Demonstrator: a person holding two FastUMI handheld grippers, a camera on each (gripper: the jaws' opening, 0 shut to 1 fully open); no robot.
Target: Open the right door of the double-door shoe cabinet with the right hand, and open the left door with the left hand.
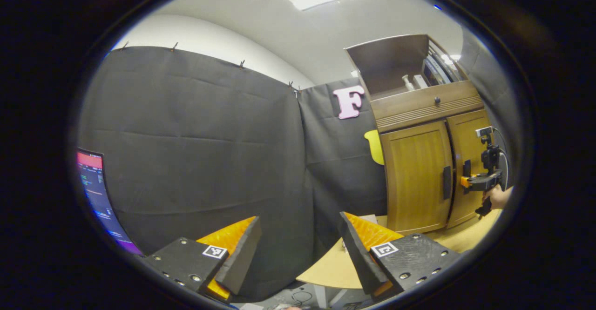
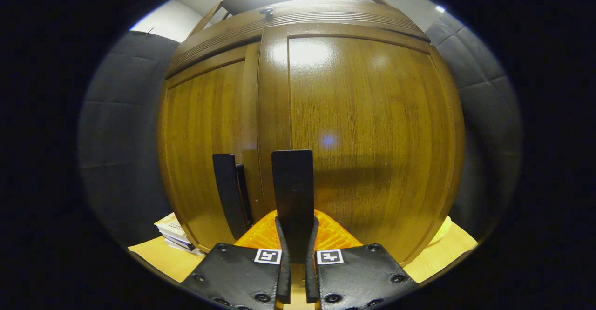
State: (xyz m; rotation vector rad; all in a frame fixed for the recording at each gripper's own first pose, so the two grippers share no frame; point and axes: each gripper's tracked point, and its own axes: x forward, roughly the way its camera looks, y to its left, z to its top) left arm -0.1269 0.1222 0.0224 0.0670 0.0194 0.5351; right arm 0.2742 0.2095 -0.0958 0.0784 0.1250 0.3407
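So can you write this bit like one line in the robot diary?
right gripper: shut on right door handle | left gripper: open, away from cabinet | both doors: closed

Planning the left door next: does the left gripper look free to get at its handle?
Probably yes: the left gripper is open and holds nothing, and bare table lies before the left door's handle, though it is far off.

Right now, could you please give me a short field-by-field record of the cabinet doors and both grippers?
cabinet: brown wooden double-door shoe cabinet standing on a light wooden table
left door: left wooden door shut, its dark vertical handle untouched
right door: right wooden door looks shut
right gripper: right gripper closed on the right door's dark vertical handle
left gripper: left gripper open, holding nothing, away from the cabinet
beside cabinet: stack of books on the table
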